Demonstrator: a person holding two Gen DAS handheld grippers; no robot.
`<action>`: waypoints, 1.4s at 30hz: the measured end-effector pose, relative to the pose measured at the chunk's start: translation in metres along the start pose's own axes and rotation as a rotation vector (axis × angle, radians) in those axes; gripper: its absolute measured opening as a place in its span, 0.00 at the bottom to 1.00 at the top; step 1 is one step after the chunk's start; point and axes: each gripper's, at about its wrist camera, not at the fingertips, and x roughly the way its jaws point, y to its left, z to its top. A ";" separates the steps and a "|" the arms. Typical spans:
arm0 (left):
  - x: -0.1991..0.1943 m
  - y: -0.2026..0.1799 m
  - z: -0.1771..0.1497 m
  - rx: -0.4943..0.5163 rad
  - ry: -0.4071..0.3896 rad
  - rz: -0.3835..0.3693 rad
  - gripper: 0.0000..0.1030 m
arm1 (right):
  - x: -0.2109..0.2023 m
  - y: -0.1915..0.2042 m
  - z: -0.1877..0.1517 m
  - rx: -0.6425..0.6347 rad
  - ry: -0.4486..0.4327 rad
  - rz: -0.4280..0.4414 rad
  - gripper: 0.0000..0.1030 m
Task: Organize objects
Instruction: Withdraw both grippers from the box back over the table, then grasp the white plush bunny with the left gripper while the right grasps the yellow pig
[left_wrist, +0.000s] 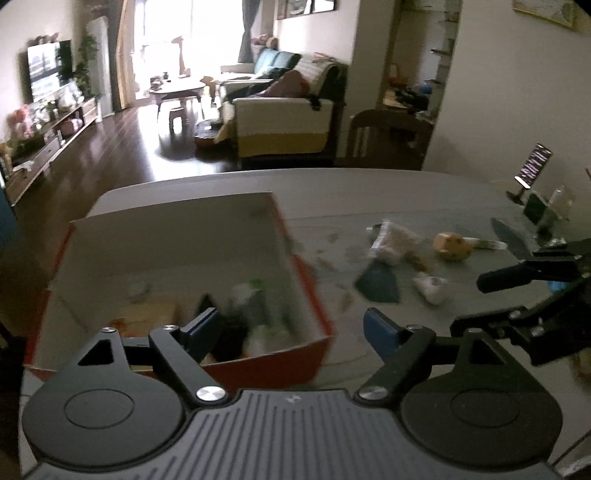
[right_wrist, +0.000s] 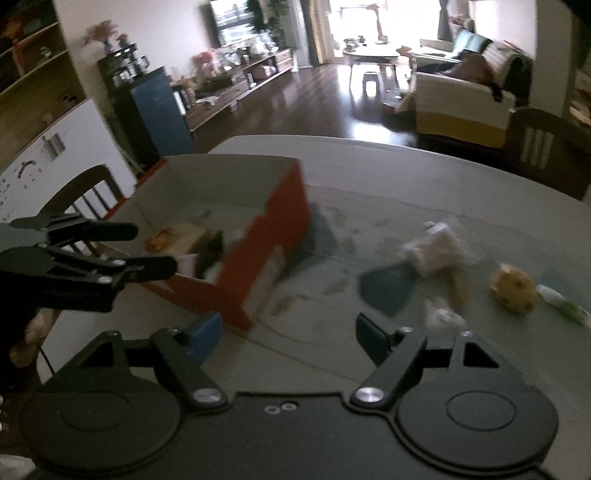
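Matt cardboard box (left_wrist: 310, 295), glossy dark wood floor (left_wrist: 122, 147).

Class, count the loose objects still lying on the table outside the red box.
About 5, blur may hide more: dark teal flat piece, pale crumpled bag, small white lump, yellow-brown round toy, white-green tube.

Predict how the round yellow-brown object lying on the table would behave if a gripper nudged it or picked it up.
The round yellow-brown object looks ball-like, so a nudge would probably send it rolling across the table. Its curved sides could slip between flat fingers unless gripped across the middle. It seems small, so likely light; blur hides whether it is soft or hard.
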 end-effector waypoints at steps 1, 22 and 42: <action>0.002 -0.009 0.000 0.005 0.000 -0.005 0.82 | -0.003 -0.007 -0.002 0.005 -0.001 -0.006 0.77; 0.083 -0.143 0.009 -0.046 0.055 -0.058 1.00 | -0.034 -0.165 -0.037 0.080 0.010 -0.145 0.77; 0.181 -0.199 0.010 -0.045 0.122 0.004 1.00 | 0.014 -0.244 -0.011 0.063 0.052 -0.165 0.77</action>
